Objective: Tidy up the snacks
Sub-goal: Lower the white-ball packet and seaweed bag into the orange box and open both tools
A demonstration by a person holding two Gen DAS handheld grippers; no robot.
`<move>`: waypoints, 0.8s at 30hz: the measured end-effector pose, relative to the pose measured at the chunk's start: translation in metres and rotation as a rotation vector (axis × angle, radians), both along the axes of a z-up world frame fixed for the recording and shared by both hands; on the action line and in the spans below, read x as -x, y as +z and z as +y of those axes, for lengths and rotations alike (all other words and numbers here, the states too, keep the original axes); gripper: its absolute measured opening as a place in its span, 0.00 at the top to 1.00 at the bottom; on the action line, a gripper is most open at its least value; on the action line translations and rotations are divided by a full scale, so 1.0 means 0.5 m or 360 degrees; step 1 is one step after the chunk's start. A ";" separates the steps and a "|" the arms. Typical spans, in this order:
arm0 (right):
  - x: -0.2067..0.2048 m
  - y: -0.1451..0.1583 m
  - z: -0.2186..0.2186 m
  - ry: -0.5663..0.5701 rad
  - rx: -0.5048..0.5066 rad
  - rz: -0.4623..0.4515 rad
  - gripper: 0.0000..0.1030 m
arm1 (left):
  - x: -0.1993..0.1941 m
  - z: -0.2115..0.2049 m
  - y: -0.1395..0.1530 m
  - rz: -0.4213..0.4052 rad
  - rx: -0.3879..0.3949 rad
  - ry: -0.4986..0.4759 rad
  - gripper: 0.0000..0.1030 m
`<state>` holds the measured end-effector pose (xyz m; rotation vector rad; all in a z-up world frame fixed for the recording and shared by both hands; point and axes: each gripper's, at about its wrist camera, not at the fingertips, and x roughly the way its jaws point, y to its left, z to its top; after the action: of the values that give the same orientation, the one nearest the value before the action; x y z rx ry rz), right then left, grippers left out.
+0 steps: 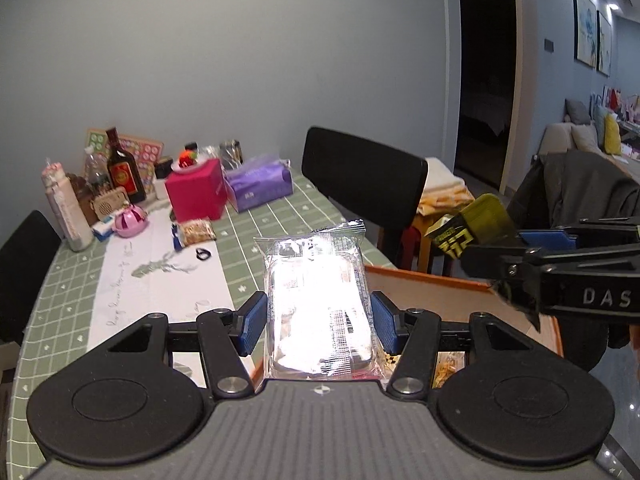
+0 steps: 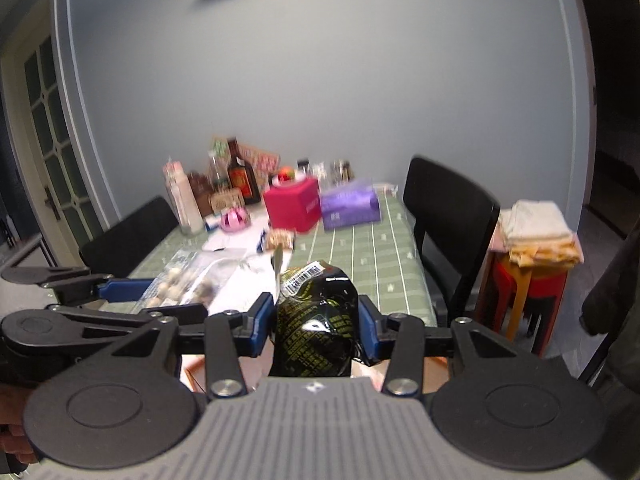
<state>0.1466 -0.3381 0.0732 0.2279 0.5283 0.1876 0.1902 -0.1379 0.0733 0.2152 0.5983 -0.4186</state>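
Clamping a clear snack packet [image 1: 318,300], the left gripper [image 1: 318,322] mirrors the right gripper [image 2: 316,326], closed on a black-and-yellow packet [image 2: 316,320].

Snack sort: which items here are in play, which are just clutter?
In play:
- clear snack pack in left tongs
- black-yellow snack pack in right tongs
- wooden tray
- nut packet on table

Clutter:
- pink box
- purple tissue pack
- dark bottle
- black chair

Pale grey wall [image 1: 240,60], black chairs [image 1: 360,176], dark doorway [image 1: 484,80], framed pictures [image 1: 586,24], glazed door [image 2: 48,140]
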 end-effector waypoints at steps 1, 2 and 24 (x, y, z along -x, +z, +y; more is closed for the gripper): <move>-0.010 -0.012 0.002 0.0008 0.0000 0.0024 0.58 | -0.008 -0.004 -0.012 0.0022 -0.0009 -0.0001 0.38; -0.020 -0.023 0.004 0.0016 0.0000 0.0047 0.58 | -0.016 -0.008 -0.023 0.0040 -0.0019 -0.0002 0.38; -0.175 -0.193 0.001 0.0045 -0.0035 0.0417 0.58 | -0.114 -0.061 -0.178 0.0330 -0.0180 -0.0005 0.38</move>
<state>0.2343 -0.3376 -0.0235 0.2683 0.7904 0.1923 0.2469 -0.1683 -0.0158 0.2827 0.8262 -0.4132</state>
